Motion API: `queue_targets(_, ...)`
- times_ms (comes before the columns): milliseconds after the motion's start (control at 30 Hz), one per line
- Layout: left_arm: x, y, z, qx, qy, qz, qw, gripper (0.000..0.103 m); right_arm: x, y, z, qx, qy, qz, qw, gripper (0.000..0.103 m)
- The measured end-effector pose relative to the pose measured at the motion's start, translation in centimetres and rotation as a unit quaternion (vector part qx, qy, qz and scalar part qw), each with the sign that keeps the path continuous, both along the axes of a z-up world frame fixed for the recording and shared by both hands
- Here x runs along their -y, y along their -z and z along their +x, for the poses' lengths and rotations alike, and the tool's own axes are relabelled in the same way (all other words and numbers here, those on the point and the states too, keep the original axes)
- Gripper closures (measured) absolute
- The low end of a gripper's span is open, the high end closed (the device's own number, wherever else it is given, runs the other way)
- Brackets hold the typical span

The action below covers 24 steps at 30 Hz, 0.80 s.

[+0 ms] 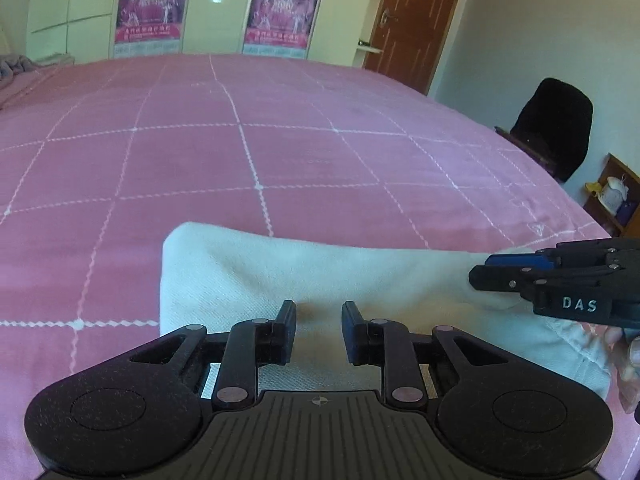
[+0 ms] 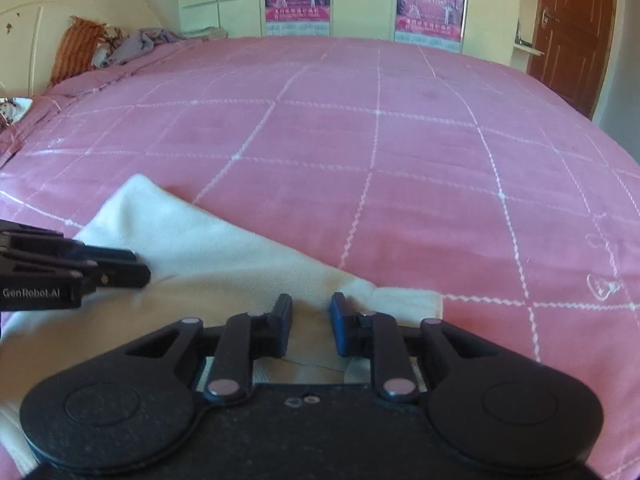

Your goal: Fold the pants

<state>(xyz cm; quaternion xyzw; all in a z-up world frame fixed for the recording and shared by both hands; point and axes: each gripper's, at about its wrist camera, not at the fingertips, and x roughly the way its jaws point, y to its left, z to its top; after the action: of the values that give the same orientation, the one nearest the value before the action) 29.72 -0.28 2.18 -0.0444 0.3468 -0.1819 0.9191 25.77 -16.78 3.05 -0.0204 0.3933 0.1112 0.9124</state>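
The white pants (image 1: 280, 272) lie folded in a bundle on the pink bed near its front edge; they also show in the right wrist view (image 2: 192, 248). My left gripper (image 1: 319, 320) is open, its fingers a little apart over the near part of the cloth, holding nothing. My right gripper (image 2: 311, 314) is open too, just above the right end of the bundle. The right gripper shows from the side in the left wrist view (image 1: 480, 276), and the left gripper in the right wrist view (image 2: 140, 270), over the cloth.
A pink bedspread with white grid lines (image 1: 280, 140) covers the wide bed. Pillows and a grey cloth (image 2: 120, 44) lie at the head. A black chair (image 1: 556, 128), a small shelf (image 1: 616, 196), a brown door (image 1: 412, 16) and wardrobes with posters (image 1: 152, 4) stand beyond.
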Motion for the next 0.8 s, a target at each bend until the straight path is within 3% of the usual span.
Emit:
queue_targets(100, 1.0, 1.5, 0.0, -0.016, 0.02, 0.046, 0.9986, 0.076, 0.0, -1.0, -0.8, 0.031, -0.012, 0.029, 0.999, 0.075)
queue_targets(167, 1.2, 0.7, -0.5, -0.002, 0.018, 0.063, 0.9979, 0.076, -0.7, 0.8, -0.4, -0.008, -0.029, 0.009, 1.0, 0.074)
queue_targets(267, 1.1, -1.5, -3.7, 0.063, 0.027, 0.051, 0.9964, 0.076, -1.1, 0.4, -1.4, 0.0, -0.042, -0.019, 0.999, 0.073)
queue_targets(300, 1.1, -1.6, -4.7, 0.065, 0.034, 0.05, 0.996, 0.075, -0.9, -0.2, -2.0, 0.007, -0.04, -0.015, 0.999, 0.07)
queue_targets(367, 1.9, -0.5, -5.2, 0.021, 0.047, 0.08, 0.9955, 0.074, -0.3, -1.2, -3.9, 0.03, -0.039, 0.008, 0.999, 0.057)
queue_targets(400, 2.1, 0.0, -5.7, 0.02, 0.048, 0.091, 0.9945, 0.074, -0.2, -1.1, -4.6, 0.031, -0.044, 0.017, 0.998, 0.052)
queue_targets(467, 2.3, -0.7, -6.6, 0.023, 0.033, 0.099, 0.9943, 0.074, -0.5, 0.6, -5.5, 0.006, -0.052, 0.0, 0.999, 0.052)
queue_targets(600, 1.4, -1.8, -10.3, 0.049, 0.024, 0.087, 0.9947, 0.074, -0.3, -0.5, -8.4, 0.023, -0.042, -0.001, 0.999, 0.053)
queue_targets(667, 1.1, -1.1, -12.1, 0.045, 0.024, 0.094, 0.9942, 0.074, 0.6, -0.9, -10.5, 0.041, -0.034, -0.005, 0.999, 0.053)
queue_targets(800, 1.7, -1.2, -13.5, 0.055, 0.003, 0.11, 0.9925, 0.074, 0.2, -0.2, -14.3, 0.092, -0.026, -0.062, 0.993, 0.05)
